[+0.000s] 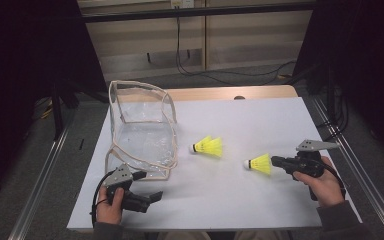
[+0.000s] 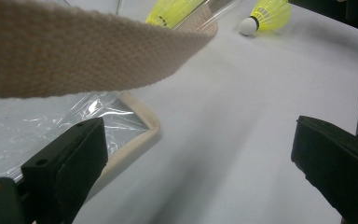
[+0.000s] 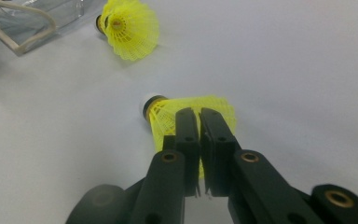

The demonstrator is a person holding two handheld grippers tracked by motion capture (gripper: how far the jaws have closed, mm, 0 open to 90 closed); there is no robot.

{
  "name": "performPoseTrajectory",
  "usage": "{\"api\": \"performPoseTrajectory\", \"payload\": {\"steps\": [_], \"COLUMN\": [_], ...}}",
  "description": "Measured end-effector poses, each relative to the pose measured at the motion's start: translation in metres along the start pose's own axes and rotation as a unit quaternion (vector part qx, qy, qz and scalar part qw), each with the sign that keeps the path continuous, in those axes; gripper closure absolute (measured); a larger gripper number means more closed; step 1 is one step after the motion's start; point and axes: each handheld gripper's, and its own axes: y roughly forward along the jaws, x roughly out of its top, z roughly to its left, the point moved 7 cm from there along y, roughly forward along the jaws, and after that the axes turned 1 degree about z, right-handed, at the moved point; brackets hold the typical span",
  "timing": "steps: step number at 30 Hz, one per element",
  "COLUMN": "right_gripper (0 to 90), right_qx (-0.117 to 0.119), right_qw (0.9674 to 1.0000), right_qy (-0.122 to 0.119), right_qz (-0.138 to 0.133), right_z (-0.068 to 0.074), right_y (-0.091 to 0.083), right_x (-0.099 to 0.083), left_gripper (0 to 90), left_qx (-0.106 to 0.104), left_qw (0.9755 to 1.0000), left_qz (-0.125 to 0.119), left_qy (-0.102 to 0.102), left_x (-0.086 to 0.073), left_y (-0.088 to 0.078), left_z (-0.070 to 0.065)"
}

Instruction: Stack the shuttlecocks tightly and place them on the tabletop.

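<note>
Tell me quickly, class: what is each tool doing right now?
Left tool: open, holding nothing, beside the clear bag.
Right tool: closed on the skirt of the nearer yellow shuttlecock.

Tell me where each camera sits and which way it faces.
High view: above the person's side, looking down on the table; both hands and forearms show.
Left gripper view: on the left tongs, facing the clear bag; open jaws show.
Right gripper view: on the right tongs, gripping a shuttlecock.
All share the shuttlecocks.
</note>
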Motion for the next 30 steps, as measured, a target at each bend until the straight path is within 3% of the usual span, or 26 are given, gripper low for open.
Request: {"api": "performPoseTrajectory", "payload": {"steps": [8, 12, 18, 30], "right_gripper": [57.9, 50.1, 45.6, 39.9], "right_qx": [0.024, 0.031, 0.047, 0.04], "right_qw": [0.9996, 0.9993, 0.9988, 0.9989], "right_qy": [0.014, 0.02, 0.013, 0.001], "right_qz": [-0.01, -0.009, 0.009, 0.024], "right_z": [0.004, 0.007, 0.016, 0.02], "right_y": [-0.005, -0.002, 0.008, 0.021], "right_x": [0.003, 0.001, -0.003, -0.01], "left_gripper": [3.7, 3.7, 3.7, 3.7], "left_qx": [0.0, -0.002, -0.002, -0.002], "left_qw": [1.0, 1.0, 1.0, 1.0], "left_qz": [-0.001, -0.001, 0.0, -0.002], "left_qy": [0.0, 0.001, 0.001, 0.001], "left_x": [0.0, 0.001, 0.001, 0.001], "left_y": [0.001, 0.001, 0.001, 0.001], "left_z": [0.0, 0.0, 0.0, 0.0]}}
